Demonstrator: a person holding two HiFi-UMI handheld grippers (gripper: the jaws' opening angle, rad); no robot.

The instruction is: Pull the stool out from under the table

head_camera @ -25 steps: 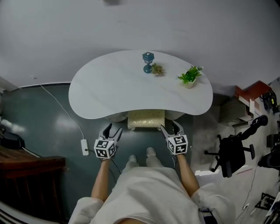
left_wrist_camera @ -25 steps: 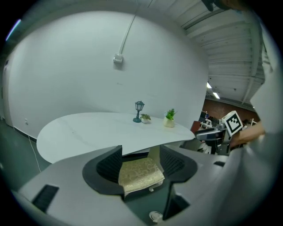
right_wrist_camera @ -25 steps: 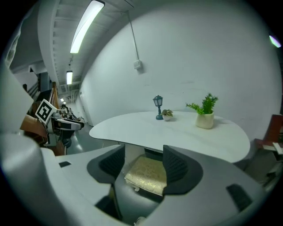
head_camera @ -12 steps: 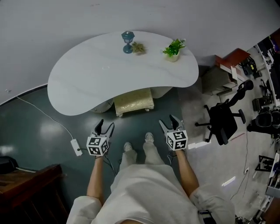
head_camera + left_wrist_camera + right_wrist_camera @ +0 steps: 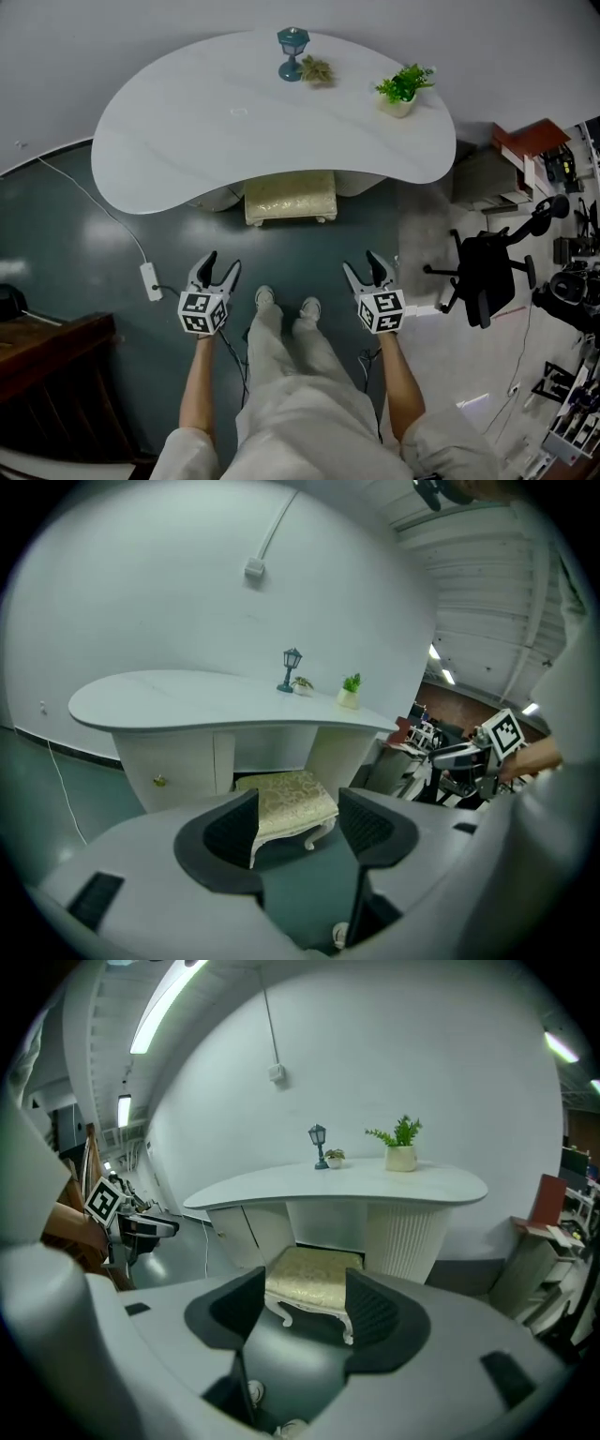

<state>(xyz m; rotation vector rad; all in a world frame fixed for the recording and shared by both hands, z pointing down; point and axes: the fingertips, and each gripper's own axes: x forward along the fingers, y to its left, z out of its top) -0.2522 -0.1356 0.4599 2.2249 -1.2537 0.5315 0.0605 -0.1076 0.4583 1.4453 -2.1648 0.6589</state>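
A small stool (image 5: 290, 196) with a pale gold patterned cushion and white curved legs stands at the front edge of the white kidney-shaped table (image 5: 187, 131), its back part under the tabletop. The stool (image 5: 292, 799) shows between the jaws in the left gripper view, and the stool (image 5: 312, 1282) likewise in the right gripper view, far beyond them. My left gripper (image 5: 215, 269) is open and holds nothing, well short of the stool on its left. My right gripper (image 5: 367, 268) is open too, to the stool's right.
On the table stand a small blue lantern (image 5: 292, 41), a tiny dried plant (image 5: 316, 69) and a green plant in a white pot (image 5: 401, 89). A black office chair (image 5: 487, 279) is at the right, a white power strip (image 5: 150, 280) with cable on the dark floor at left, a dark wooden cabinet (image 5: 52, 375) at lower left.
The person has stepped back from the table. Both grippers, a second ago beside the stool's front corners, are now well away from it. The stool shows further out from under the tabletop.
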